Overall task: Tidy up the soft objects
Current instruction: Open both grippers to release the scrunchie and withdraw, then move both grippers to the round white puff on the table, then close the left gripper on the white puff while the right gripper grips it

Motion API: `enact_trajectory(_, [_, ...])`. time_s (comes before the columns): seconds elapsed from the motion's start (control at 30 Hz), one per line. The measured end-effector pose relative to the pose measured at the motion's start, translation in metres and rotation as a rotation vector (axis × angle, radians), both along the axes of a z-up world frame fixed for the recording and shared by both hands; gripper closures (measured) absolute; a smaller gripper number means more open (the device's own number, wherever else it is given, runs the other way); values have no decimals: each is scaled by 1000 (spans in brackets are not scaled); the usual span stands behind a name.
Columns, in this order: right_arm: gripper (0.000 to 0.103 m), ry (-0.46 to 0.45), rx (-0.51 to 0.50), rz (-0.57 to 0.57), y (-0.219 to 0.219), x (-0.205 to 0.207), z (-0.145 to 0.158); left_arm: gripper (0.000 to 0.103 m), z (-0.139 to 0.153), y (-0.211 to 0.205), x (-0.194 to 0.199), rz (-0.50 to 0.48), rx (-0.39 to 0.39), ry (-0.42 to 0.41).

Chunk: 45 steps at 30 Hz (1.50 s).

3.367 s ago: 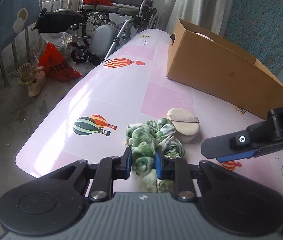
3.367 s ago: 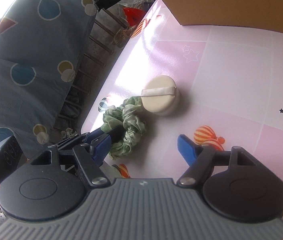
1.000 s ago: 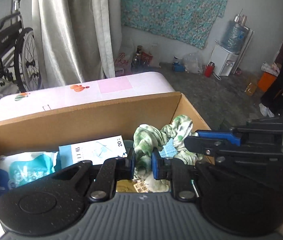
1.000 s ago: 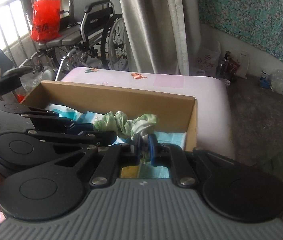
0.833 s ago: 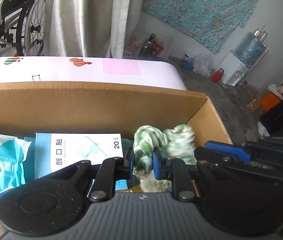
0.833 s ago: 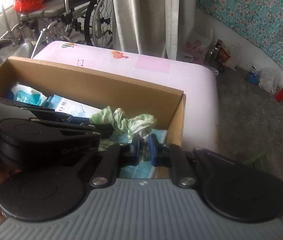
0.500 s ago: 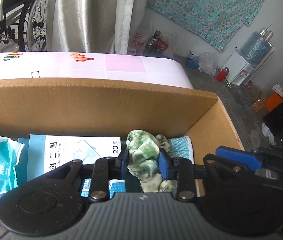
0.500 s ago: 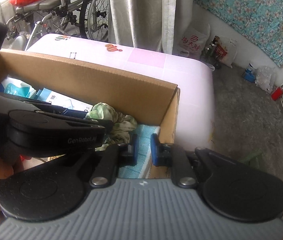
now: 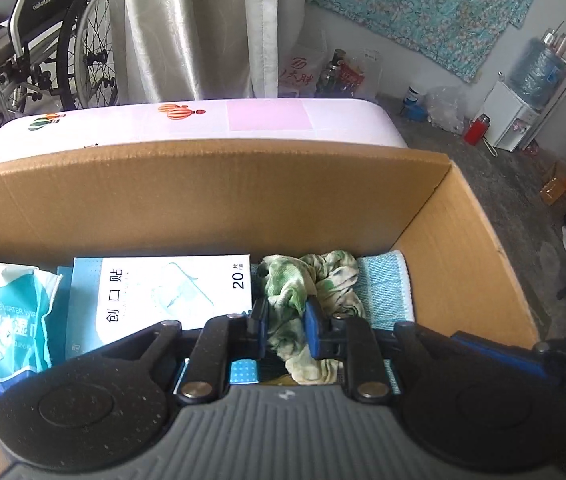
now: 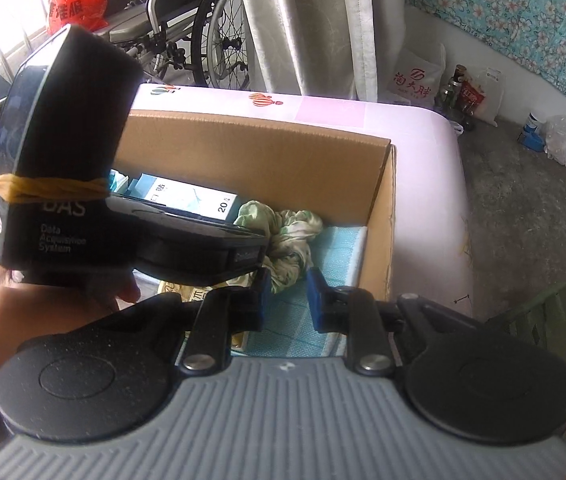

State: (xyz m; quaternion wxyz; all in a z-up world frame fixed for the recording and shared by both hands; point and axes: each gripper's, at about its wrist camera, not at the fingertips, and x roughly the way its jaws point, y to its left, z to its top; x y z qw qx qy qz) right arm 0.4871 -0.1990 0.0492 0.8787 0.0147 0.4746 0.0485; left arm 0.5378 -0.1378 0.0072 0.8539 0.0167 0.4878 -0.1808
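Note:
A green-and-white tie-dye scrunchie (image 9: 307, 280) lies inside the cardboard box (image 9: 203, 196), at its right end on a blue cloth (image 9: 383, 288). My left gripper (image 9: 286, 330) is open, its blue pads on either side of the scrunchie's near part without squeezing it. In the right wrist view the scrunchie (image 10: 283, 232) lies past my right gripper (image 10: 286, 298), which is open and empty just above the blue cloth (image 10: 335, 252). The left gripper's black body (image 10: 63, 168) fills that view's left side.
The box also holds a blue-and-white plaster packet (image 9: 163, 292) and a wet-wipes pack (image 9: 3, 320). The box stands on a pink table (image 9: 203, 120) with balloon prints. A wheelchair (image 9: 43, 48) and curtain (image 9: 195, 28) stand beyond. Floor lies to the right.
Both grippers carried the scrunchie from the table into the box. Within the last second both opened and let it go; the right gripper has drawn back slightly.

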Motion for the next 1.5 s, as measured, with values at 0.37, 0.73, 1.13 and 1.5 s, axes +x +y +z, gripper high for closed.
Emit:
enact_trajectory(0.37, [77, -115, 47, 87, 18, -85, 79, 58, 130, 78, -120, -3, -15, -211])
enact_trajectory(0.73, [63, -19, 360, 235, 104, -229, 60, 63, 98, 245, -320, 24, 21, -224])
enact_trajectory(1.13, [61, 236, 487, 167, 199, -257, -49, 68, -18, 293, -370, 201, -48, -227])
enact_trajectory(1.5, [82, 249, 588, 190, 236, -247, -66, 77, -30, 300, -371, 218, -117, -257])
